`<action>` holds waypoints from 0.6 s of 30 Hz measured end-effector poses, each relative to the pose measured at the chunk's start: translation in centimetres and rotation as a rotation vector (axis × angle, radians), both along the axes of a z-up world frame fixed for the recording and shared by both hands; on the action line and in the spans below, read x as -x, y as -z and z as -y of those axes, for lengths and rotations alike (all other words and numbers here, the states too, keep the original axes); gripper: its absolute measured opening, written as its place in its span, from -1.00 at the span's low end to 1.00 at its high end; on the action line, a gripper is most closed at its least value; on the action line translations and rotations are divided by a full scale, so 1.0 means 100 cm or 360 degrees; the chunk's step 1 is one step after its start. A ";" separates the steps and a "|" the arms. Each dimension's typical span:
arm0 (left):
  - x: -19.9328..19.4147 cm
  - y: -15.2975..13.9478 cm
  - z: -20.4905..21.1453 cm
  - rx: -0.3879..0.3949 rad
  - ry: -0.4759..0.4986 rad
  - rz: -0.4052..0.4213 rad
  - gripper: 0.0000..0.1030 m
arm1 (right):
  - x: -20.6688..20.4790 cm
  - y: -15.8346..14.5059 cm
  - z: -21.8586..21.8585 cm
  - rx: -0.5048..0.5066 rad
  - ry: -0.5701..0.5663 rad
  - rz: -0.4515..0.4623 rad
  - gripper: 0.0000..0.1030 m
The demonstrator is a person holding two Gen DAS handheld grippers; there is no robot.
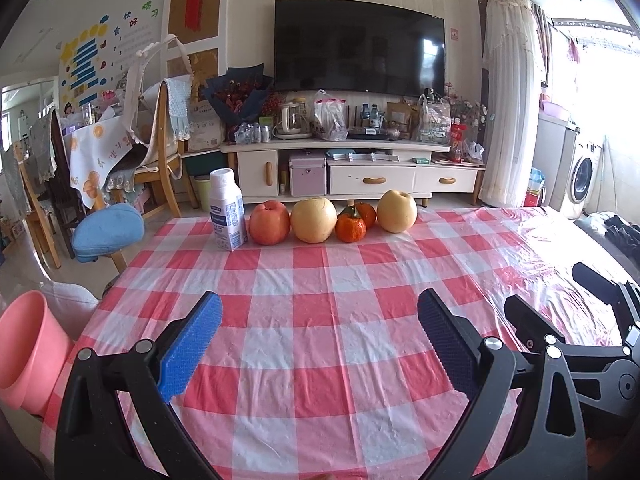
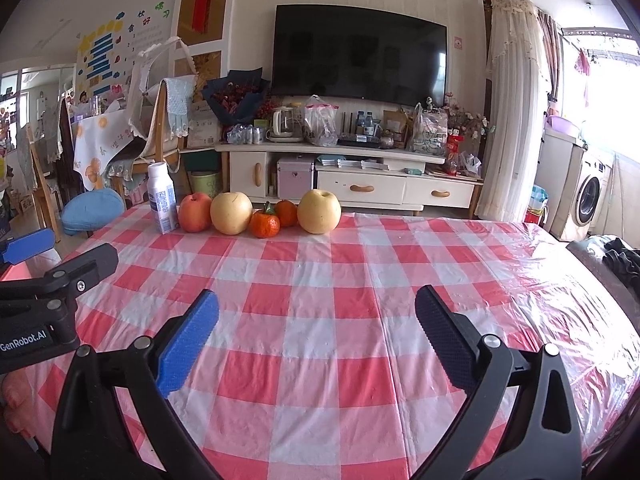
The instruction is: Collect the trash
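1. While the left gripper point(image 1: 320, 344) hangs over the near part of the checked surface point(image 1: 304, 280) with its jaws spread wide and nothing between them, the left wrist view shows a row along the far edge: a white bottle point(image 1: 227, 210) at the left end, then a red apple point(image 1: 269, 223), a yellow pear point(image 1: 313, 220), two tangerines point(image 1: 356, 222) and a second pear point(image 1: 397, 211). The bottle is the likeliest trash, since the rest is whole fruit. Only this view shows the pink bin point(image 1: 24, 352), just off the surface's near left corner, well apart from the bottle; it probably waits there to take the trash. The right gripper point(image 1: 560, 292) shows at the right edge.

2. In the right wrist view the right gripper point(image 2: 318, 340) also stands released and empty, pointing toward the same row. The bottle point(image 2: 161, 198) stands upright just left of the apple point(image 2: 195, 213), untouched. This view alone shows the left gripper point(image 2: 48, 256) from the side, nearer the bottle's end of the surface point(image 2: 320, 280), so I judge it better placed for the reach. The bin is barely visible here.
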State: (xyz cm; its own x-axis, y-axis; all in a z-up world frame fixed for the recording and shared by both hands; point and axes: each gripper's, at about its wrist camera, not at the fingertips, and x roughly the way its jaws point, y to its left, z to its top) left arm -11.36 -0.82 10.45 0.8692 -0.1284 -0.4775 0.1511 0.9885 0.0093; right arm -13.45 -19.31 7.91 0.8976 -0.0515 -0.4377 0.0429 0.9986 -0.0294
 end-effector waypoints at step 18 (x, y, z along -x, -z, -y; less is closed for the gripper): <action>-0.057 0.071 -0.004 -0.0047 -0.0136 -0.0337 0.88 | -0.064 0.050 0.019 -0.0176 0.0053 -0.0430 0.92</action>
State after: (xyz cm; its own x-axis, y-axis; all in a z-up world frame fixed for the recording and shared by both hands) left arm -5.63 -0.46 3.32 0.7563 -0.0419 -0.6528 0.0687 0.9975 0.0156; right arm -7.02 -21.23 2.88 0.7463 -0.0174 -0.6654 0.0810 0.9946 0.0648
